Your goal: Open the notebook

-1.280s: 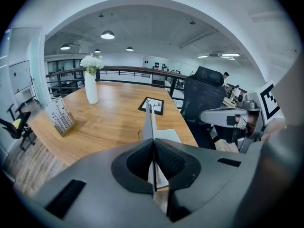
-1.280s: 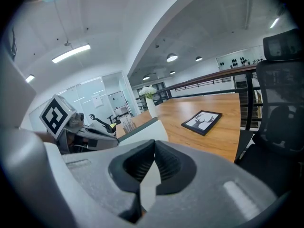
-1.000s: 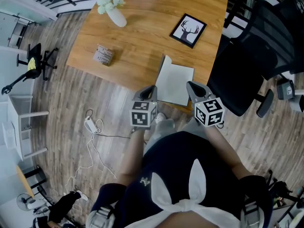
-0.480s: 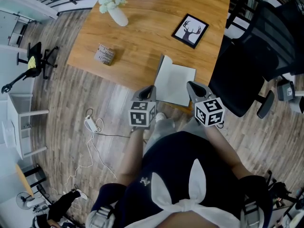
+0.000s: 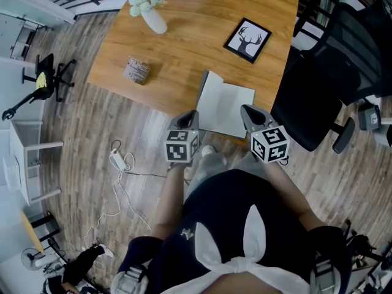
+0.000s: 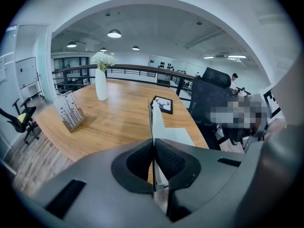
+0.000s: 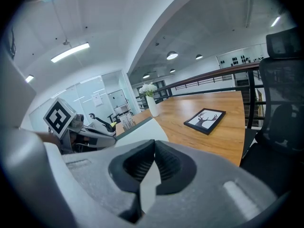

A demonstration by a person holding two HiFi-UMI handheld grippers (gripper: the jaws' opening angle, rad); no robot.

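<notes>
The left tool [image 6: 153, 145] pinches the lifted cover of the notebook [image 5: 225, 108].

Wooden table [image 5: 184, 48], vase [image 5: 153, 18], deer picture [image 5: 247, 40], small box [image 5: 136, 70], notebook [image 5: 226, 106]

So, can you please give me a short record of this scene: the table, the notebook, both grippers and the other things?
table: wooden
notebook: at the table's near edge, white page showing
cover: raised on edge along the notebook's left side
left gripper: jaws shut on the cover
right gripper: jaws shut on the notebook's near right corner
further back on the table: vase with white flowers, framed deer picture, small printed box
office chair: black, right of the table
</notes>
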